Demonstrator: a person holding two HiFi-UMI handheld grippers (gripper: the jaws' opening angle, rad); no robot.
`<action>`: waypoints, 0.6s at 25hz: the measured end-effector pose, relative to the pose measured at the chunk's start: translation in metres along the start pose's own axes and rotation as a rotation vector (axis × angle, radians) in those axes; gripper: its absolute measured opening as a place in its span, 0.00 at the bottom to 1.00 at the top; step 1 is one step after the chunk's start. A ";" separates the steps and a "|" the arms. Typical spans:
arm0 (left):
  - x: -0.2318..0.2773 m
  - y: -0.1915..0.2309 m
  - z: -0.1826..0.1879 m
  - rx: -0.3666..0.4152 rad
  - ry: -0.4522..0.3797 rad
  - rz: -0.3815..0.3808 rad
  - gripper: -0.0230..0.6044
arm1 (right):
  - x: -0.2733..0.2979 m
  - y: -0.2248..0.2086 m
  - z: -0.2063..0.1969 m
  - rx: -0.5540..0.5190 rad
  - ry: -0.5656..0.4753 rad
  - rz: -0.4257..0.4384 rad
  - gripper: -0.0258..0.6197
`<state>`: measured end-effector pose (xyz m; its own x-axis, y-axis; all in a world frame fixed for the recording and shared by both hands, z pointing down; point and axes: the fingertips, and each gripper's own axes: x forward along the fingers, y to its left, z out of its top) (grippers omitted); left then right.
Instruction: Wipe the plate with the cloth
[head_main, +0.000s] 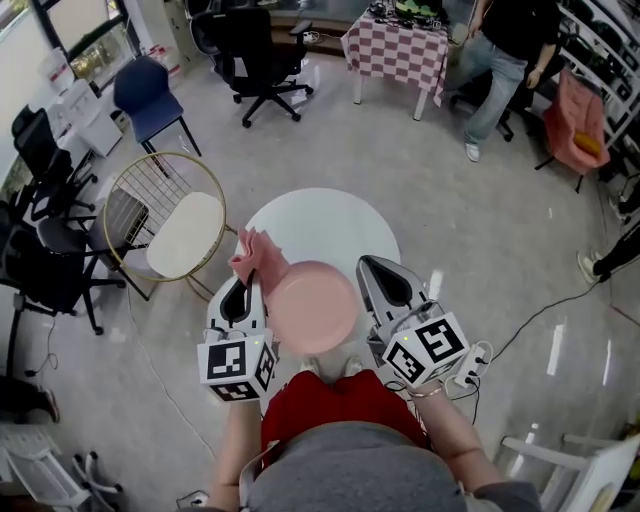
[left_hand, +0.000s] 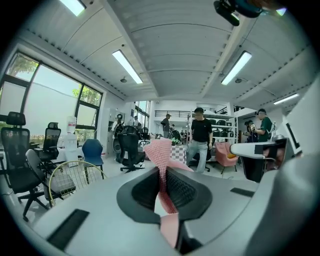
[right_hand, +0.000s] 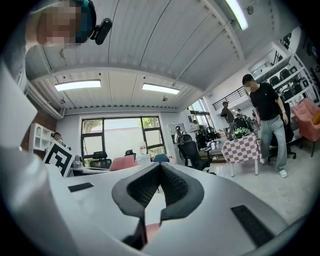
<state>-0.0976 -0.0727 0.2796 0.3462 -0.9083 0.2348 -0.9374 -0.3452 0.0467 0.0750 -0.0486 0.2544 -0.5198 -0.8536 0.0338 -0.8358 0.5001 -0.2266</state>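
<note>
- Clamping a fold of the pink cloth (head_main: 252, 258) in the left gripper (head_main: 243, 292), squeezed tight on it, with the loose end standing up past the tips, over the near-left edge of the white round table (head_main: 335, 222).
- Pinching the pink plate (head_main: 313, 305) by its rim in the right gripper (head_main: 378, 282), closed down on it with a pink sliver showing deep in the throat. Holding it lifted over the table's near edge, just beside the cloth.
- Judging the cloth soft, light and limp, likely bunching under pressure, so better taken by a gathered wad than by a corner.
- Judging the plate stiff, smooth, probably slippery and breakable, so taking hold at the rim and leaving the face free for wiping.
- Expecting a rim-only pinch to let the plate twist when pressed, so wiping lightly and pushing toward the held side.
- Noting a gold wire chair (head_main: 165, 225) just left of the table.
</note>
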 end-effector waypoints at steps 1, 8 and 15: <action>-0.001 0.000 -0.001 -0.002 -0.005 0.003 0.09 | -0.001 0.000 0.000 -0.011 -0.001 -0.002 0.08; -0.008 -0.005 -0.005 -0.016 -0.021 0.006 0.09 | -0.005 -0.004 -0.005 -0.026 0.001 0.000 0.08; -0.004 -0.017 -0.004 -0.017 -0.029 0.001 0.09 | -0.010 -0.016 0.000 -0.034 -0.010 -0.007 0.08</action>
<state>-0.0834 -0.0628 0.2814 0.3463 -0.9151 0.2068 -0.9380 -0.3406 0.0635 0.0933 -0.0483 0.2579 -0.5126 -0.8583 0.0253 -0.8448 0.4988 -0.1934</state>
